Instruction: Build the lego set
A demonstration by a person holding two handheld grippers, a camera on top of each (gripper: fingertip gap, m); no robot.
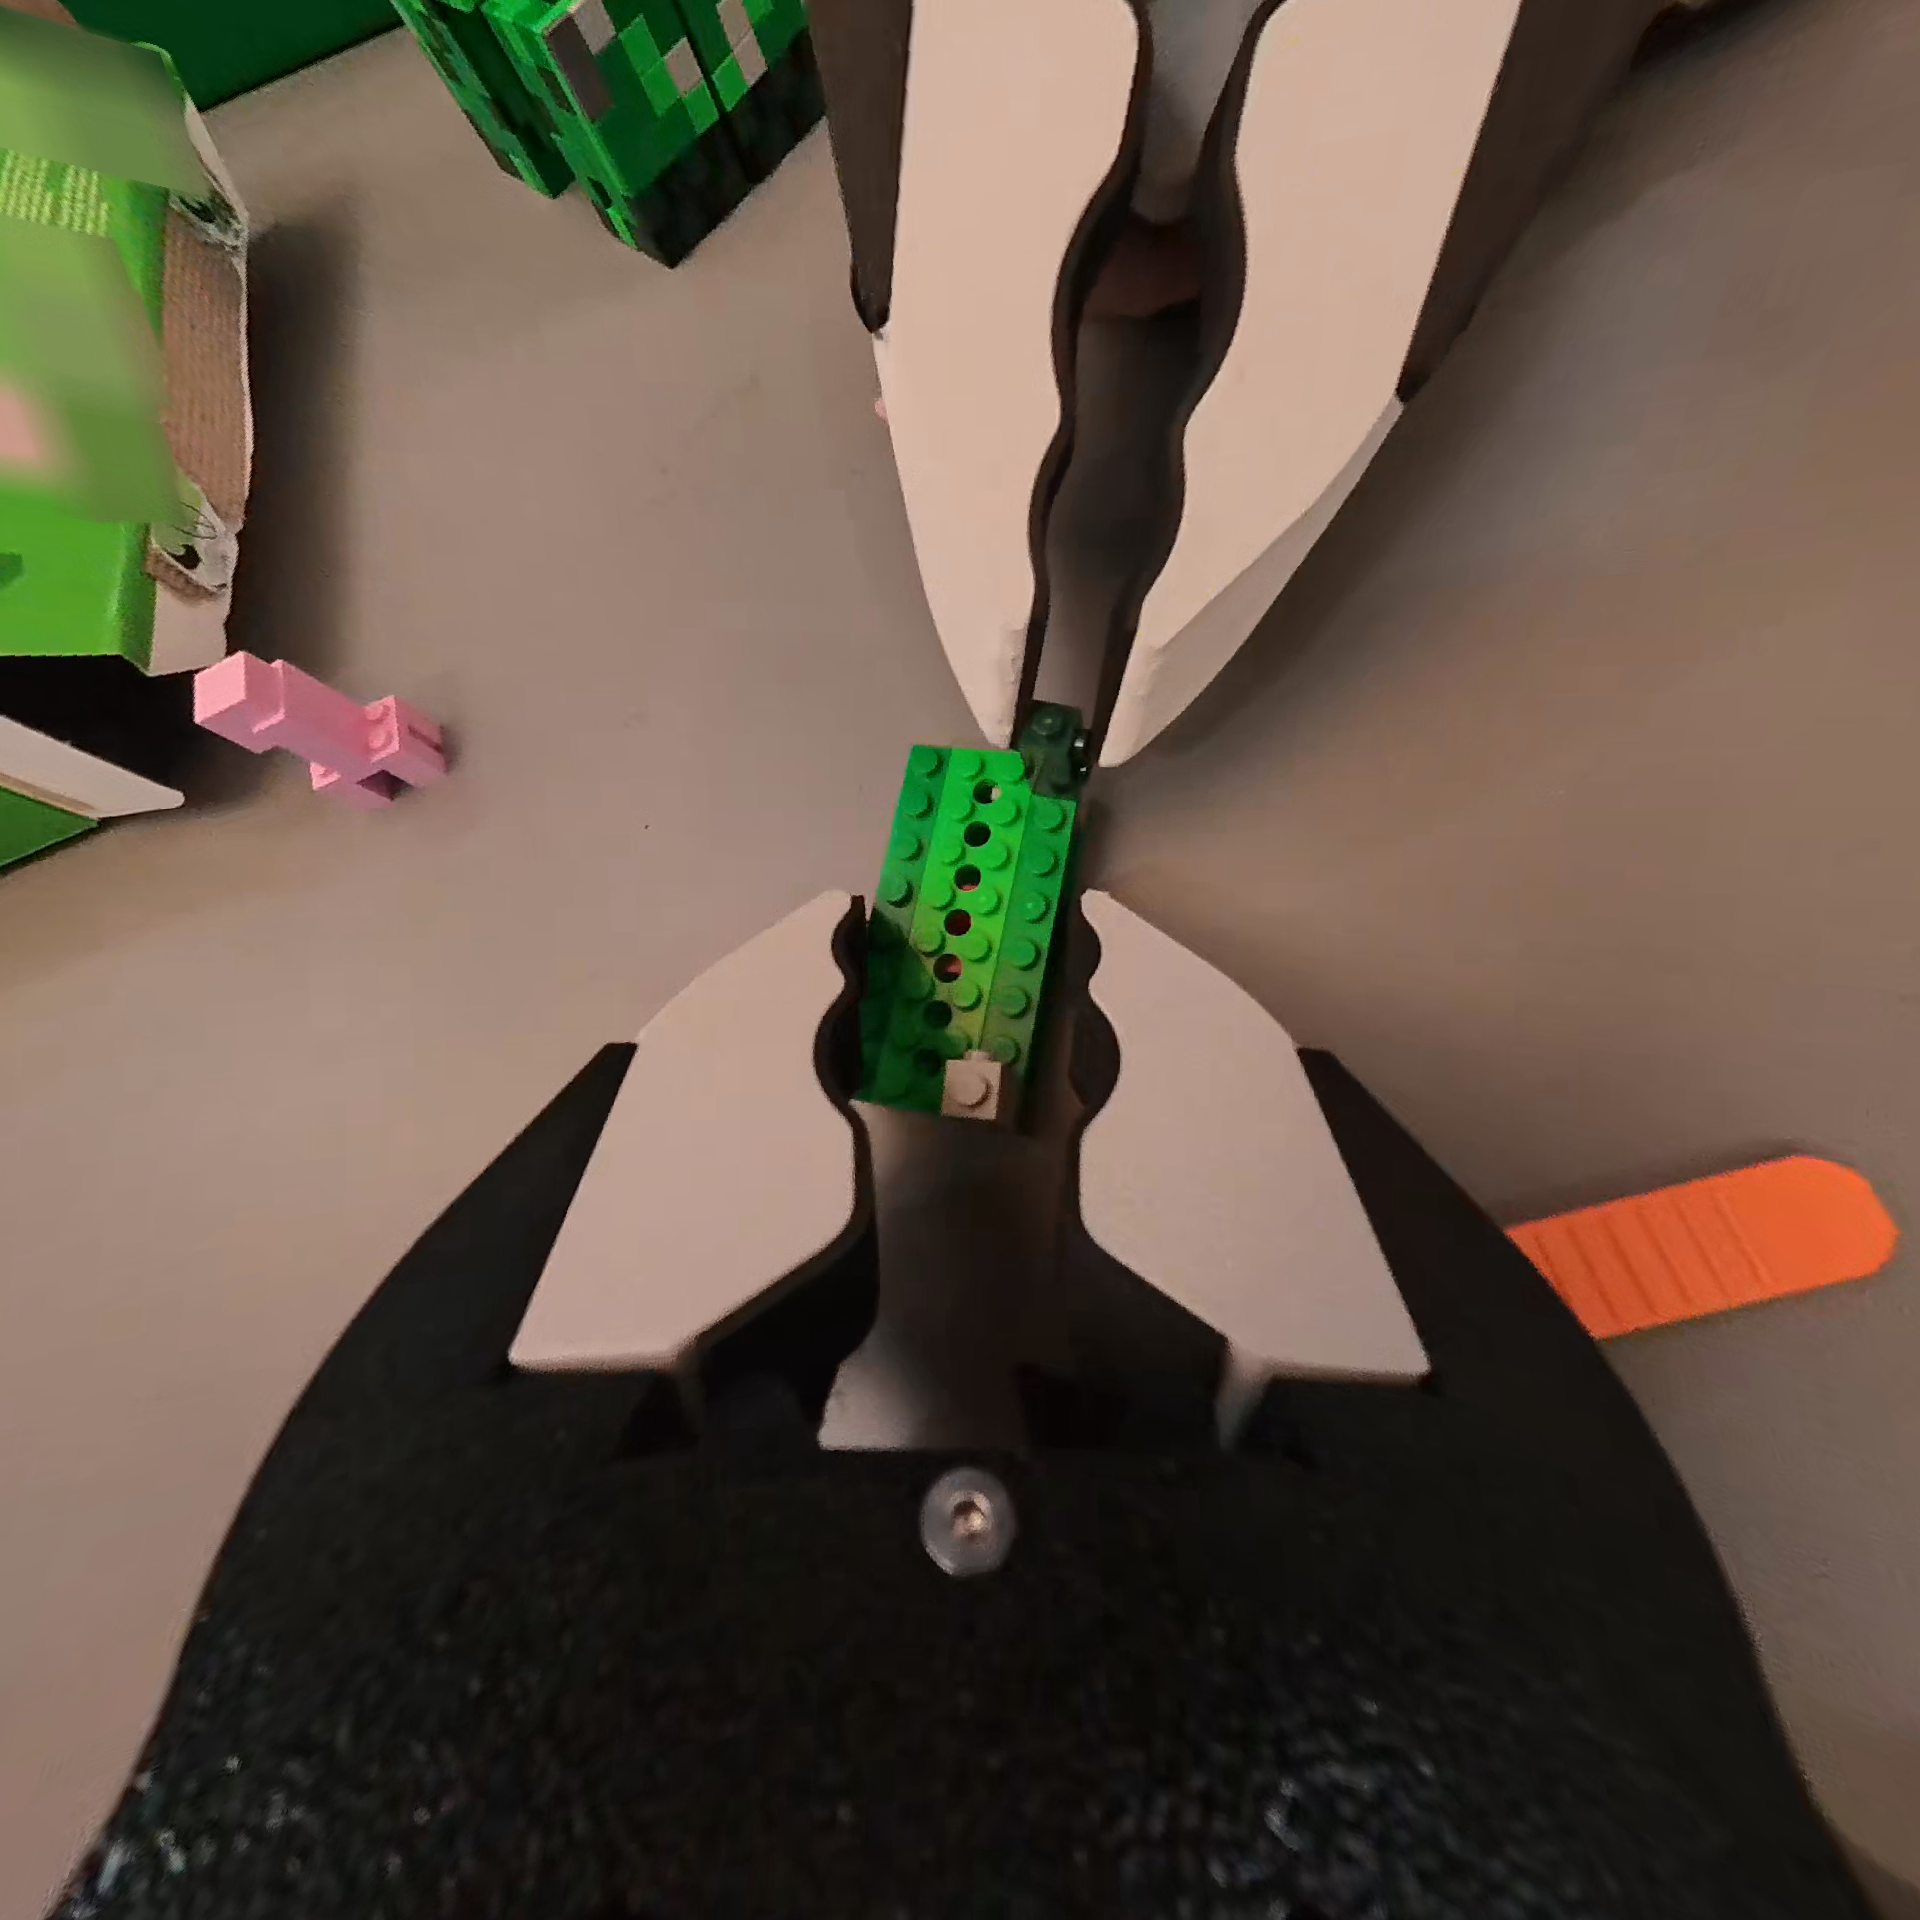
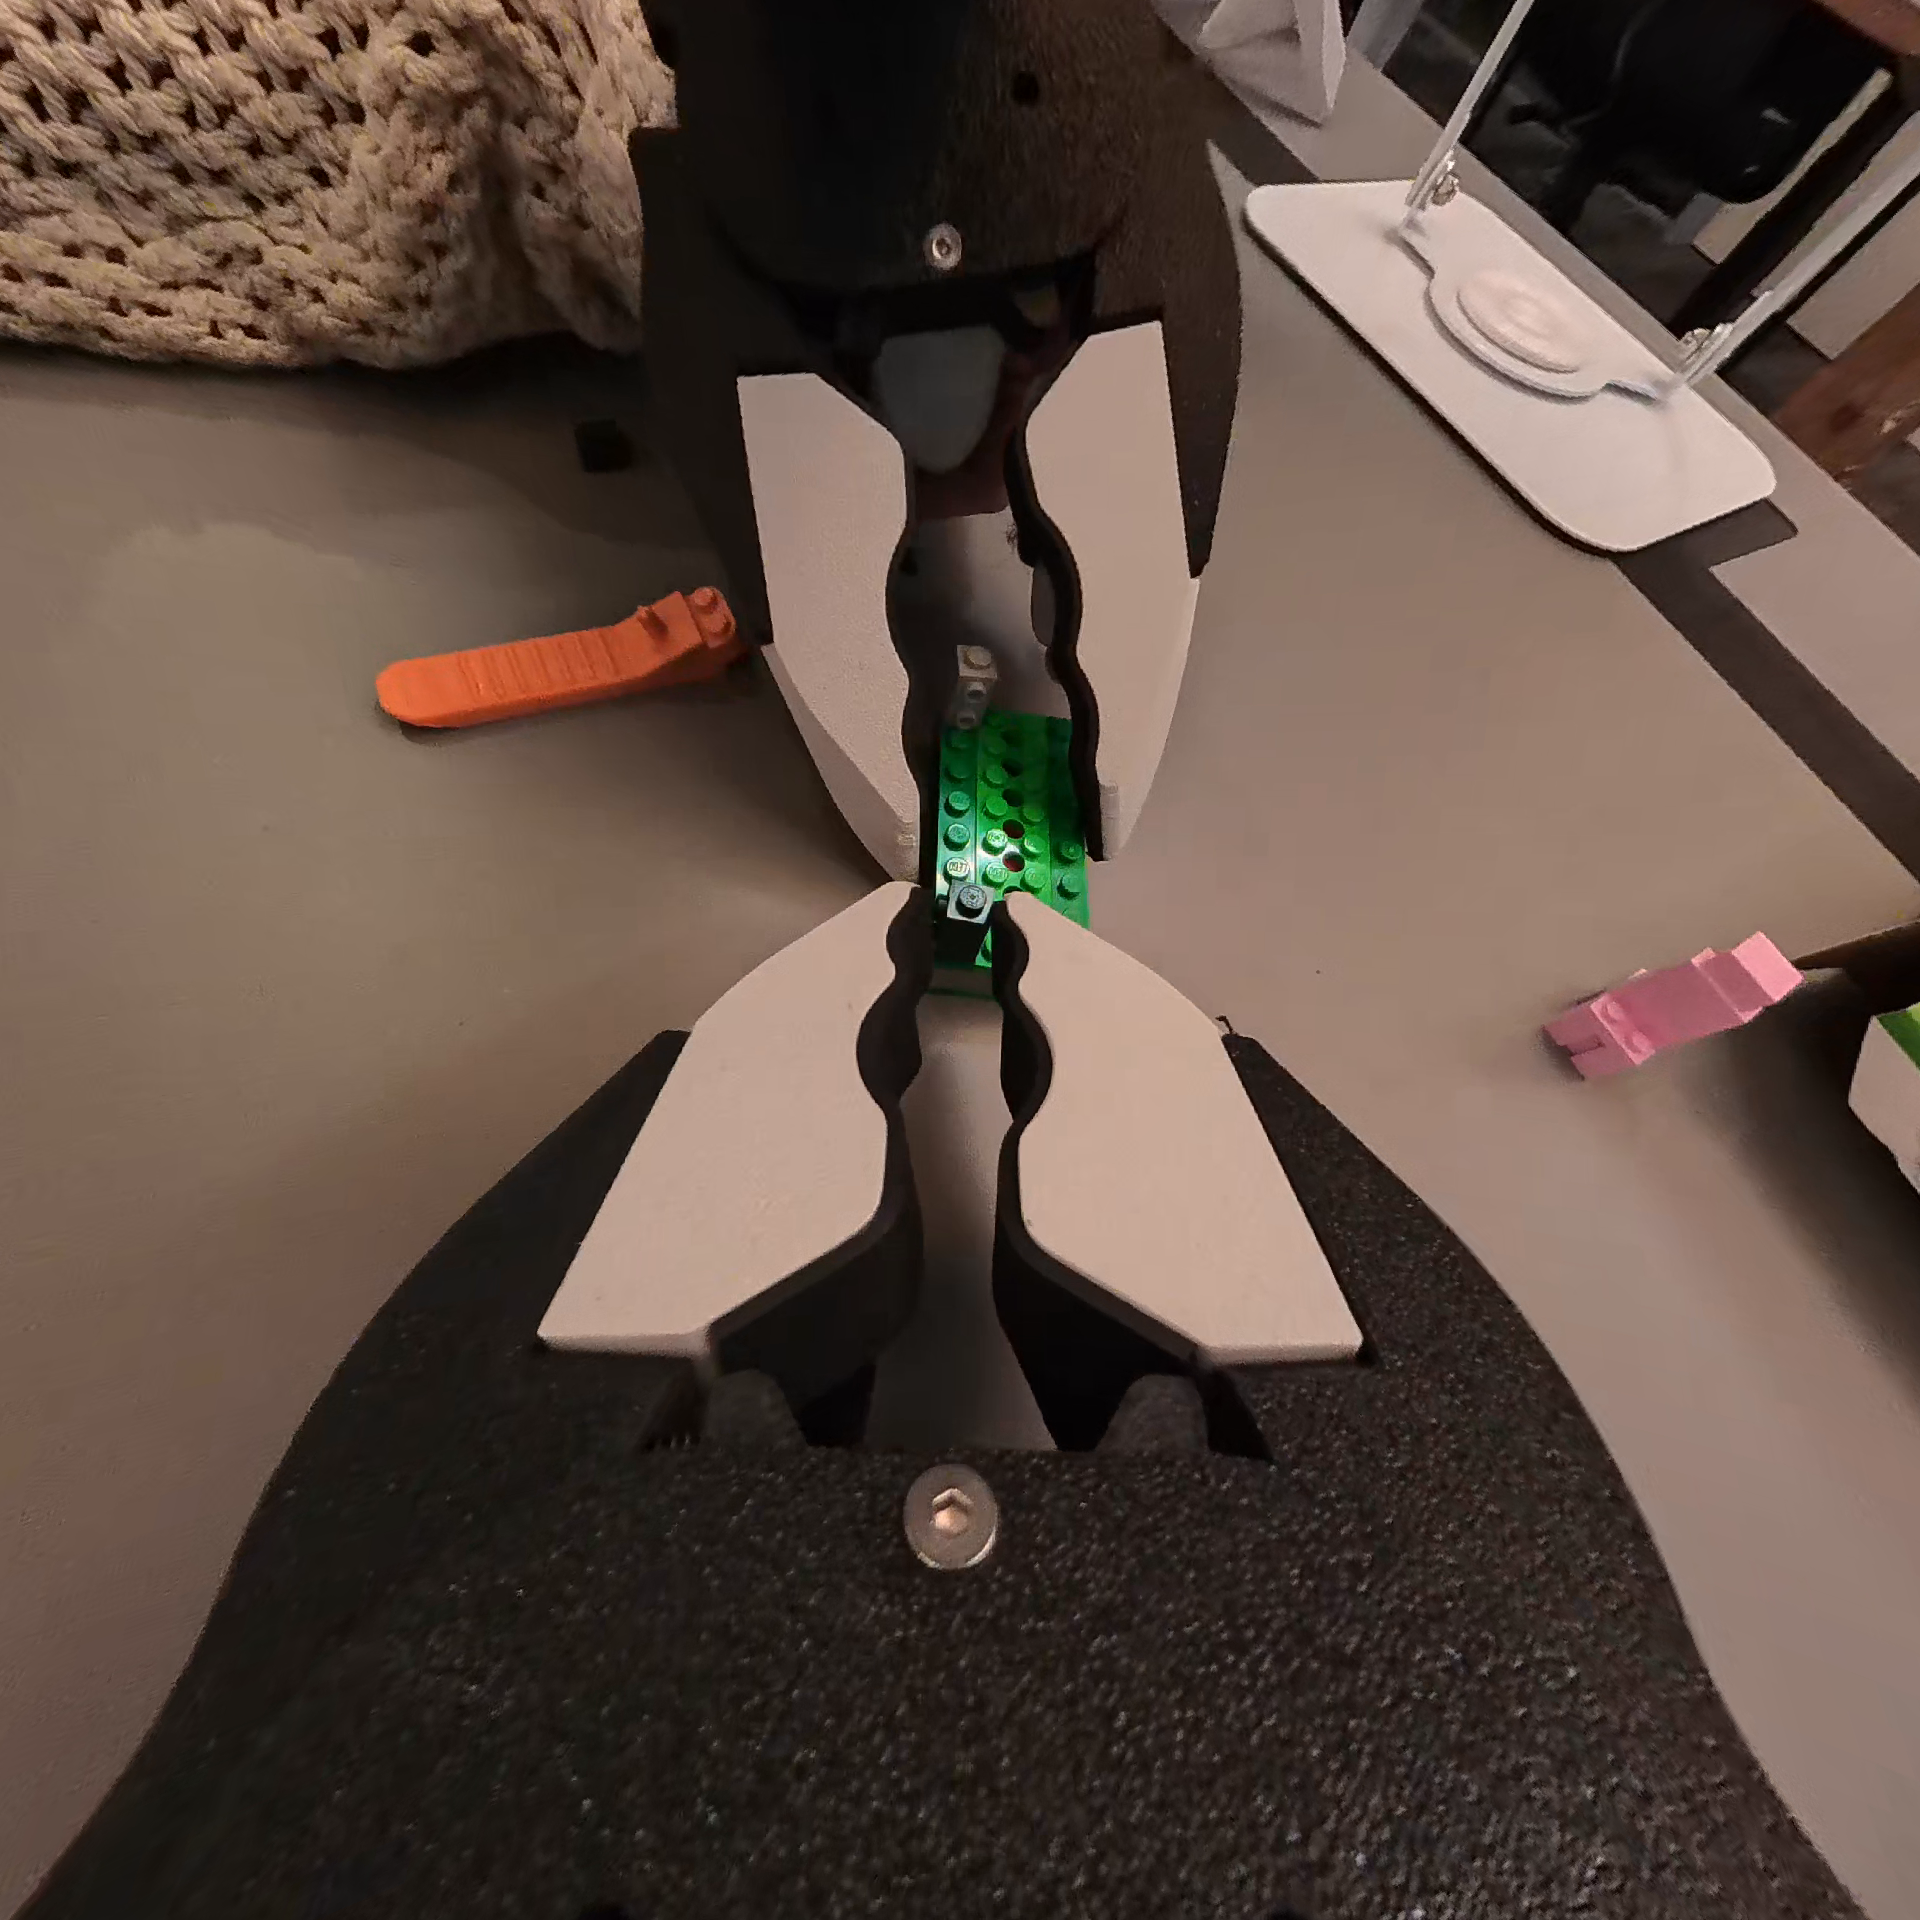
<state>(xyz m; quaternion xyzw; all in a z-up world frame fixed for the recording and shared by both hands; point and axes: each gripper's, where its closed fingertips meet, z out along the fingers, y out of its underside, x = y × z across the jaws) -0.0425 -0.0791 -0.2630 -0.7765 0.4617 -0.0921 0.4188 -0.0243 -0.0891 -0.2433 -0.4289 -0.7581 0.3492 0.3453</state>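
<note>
A green studded Lego plate assembly (image 1: 961, 914) with a row of holes down its middle is held above the grey table. My left gripper (image 1: 966, 914) is shut on its long sides. A small light-grey brick (image 1: 974, 1089) sits on the plate's end nearest the left camera. My right gripper (image 1: 1055, 738) reaches in from the opposite side, shut on a small dark-green brick (image 1: 1051, 740) at the plate's far end. In the right wrist view my right gripper (image 2: 961, 909) pinches the dark brick (image 2: 971, 902) over the plate (image 2: 1023, 831), which the left gripper (image 2: 1008, 852) holds.
An orange brick separator (image 1: 1704, 1242) lies on the table (image 1: 520, 468) beside the left gripper. A pink Lego pig (image 1: 322, 727) lies near a green box (image 1: 94, 582). A green blocky Lego build (image 1: 644, 104) stands behind. A knit blanket (image 2: 260, 156) and a white stand base (image 2: 1507, 364) sit at the table's edges. Only a small space, under 4 cm, lies between the two pairs of fingers. The orange brick separator (image 1: 1704, 1242) lies around 10 cm away from my left fingertips. Look for it in the right wrist view (image 2: 487, 672) too.
</note>
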